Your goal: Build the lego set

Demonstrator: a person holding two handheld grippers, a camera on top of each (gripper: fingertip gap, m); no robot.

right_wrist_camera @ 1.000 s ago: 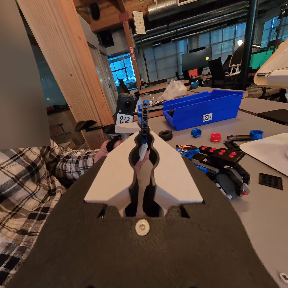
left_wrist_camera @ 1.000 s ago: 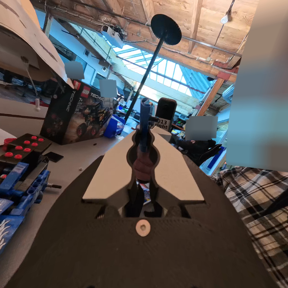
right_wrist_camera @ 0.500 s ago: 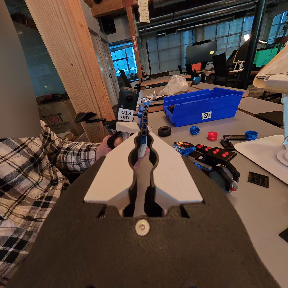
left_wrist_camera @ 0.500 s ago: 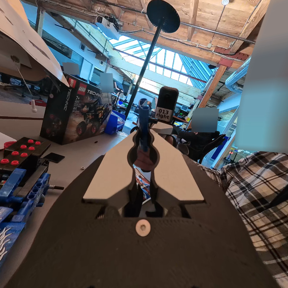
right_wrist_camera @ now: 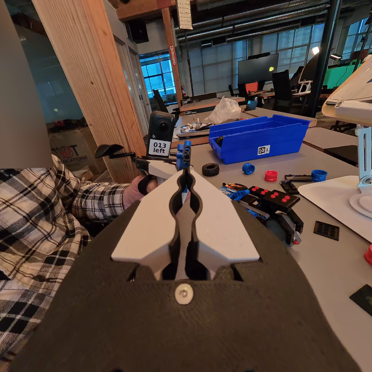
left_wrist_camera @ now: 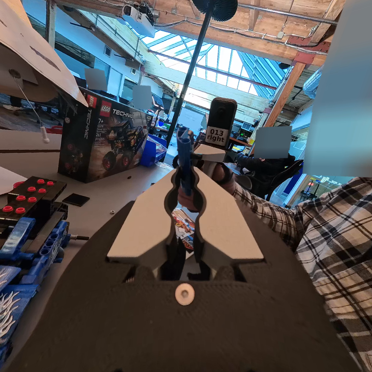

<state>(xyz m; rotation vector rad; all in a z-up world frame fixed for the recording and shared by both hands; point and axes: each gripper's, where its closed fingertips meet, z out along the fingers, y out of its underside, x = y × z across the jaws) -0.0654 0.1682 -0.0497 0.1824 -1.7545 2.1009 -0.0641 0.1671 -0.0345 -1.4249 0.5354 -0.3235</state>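
Observation:
My left gripper (left_wrist_camera: 185,171) is shut on a small blue and black lego piece (left_wrist_camera: 184,153) and holds it upright above the table. My right gripper (right_wrist_camera: 185,173) faces the left one and is shut on the same piece (right_wrist_camera: 184,156), seen here as a black holed beam with a blue part. Each gripper shows in the other's view: the right gripper (left_wrist_camera: 211,156) just right of the piece, the left gripper (right_wrist_camera: 163,167) just left of it. The partly built blue and black model (right_wrist_camera: 271,203) with red studs lies on the table; it also shows in the left wrist view (left_wrist_camera: 30,201).
A blue bin (right_wrist_camera: 257,136) stands at the back. A black tyre (right_wrist_camera: 210,169), blue hubs (right_wrist_camera: 248,168) and a red hub (right_wrist_camera: 271,175) lie before it. A white stand base (right_wrist_camera: 342,199), a black plate (right_wrist_camera: 326,230) and the set's box (left_wrist_camera: 100,141) are nearby. The grippers are tip to tip, or close to it.
Both grippers stay shut on the piece. The pair has shifted slightly, and the right gripper now sits a little higher and further right of the piece in the left wrist view.

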